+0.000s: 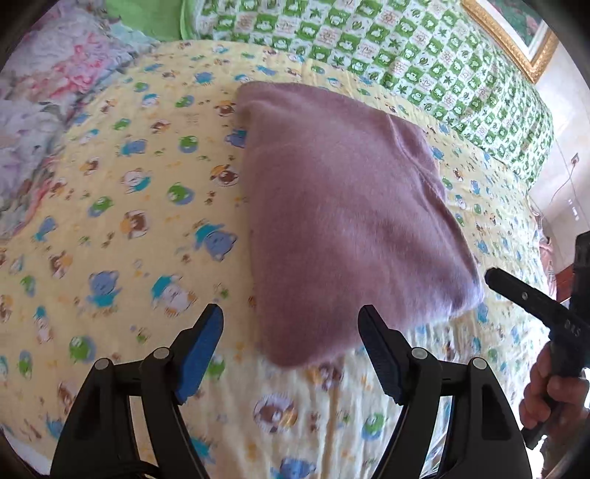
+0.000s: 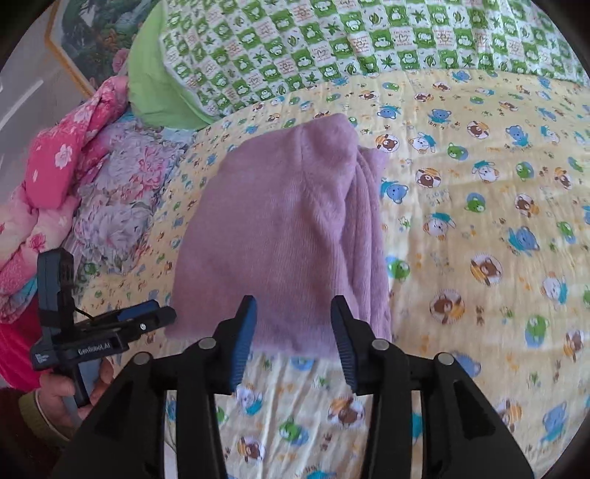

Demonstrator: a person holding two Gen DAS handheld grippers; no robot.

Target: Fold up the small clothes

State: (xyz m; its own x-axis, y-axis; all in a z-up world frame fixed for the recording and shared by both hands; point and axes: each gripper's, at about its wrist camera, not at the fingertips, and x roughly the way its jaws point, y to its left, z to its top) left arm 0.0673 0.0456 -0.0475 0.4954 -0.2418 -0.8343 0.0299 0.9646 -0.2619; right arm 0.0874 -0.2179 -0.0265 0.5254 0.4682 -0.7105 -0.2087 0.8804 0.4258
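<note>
A fuzzy mauve garment [image 1: 343,206] lies folded into a compact rectangle on the yellow cartoon-bear sheet [image 1: 110,228]. It also shows in the right wrist view [image 2: 280,235], with ribbed layers stacked along its right side. My left gripper [image 1: 291,320] is open and empty, just short of the garment's near corner. It also shows from the side in the right wrist view [image 2: 162,313]. My right gripper [image 2: 293,309] is open and empty, its tips over the garment's near edge. In the left wrist view one of its fingers [image 1: 516,294] shows at the right.
A green-and-white checked quilt [image 2: 368,40] lies across the far side of the bed. A heap of pink and lilac floral bedding [image 2: 73,191] sits to the left. A gold-framed picture [image 1: 516,33] hangs on the wall.
</note>
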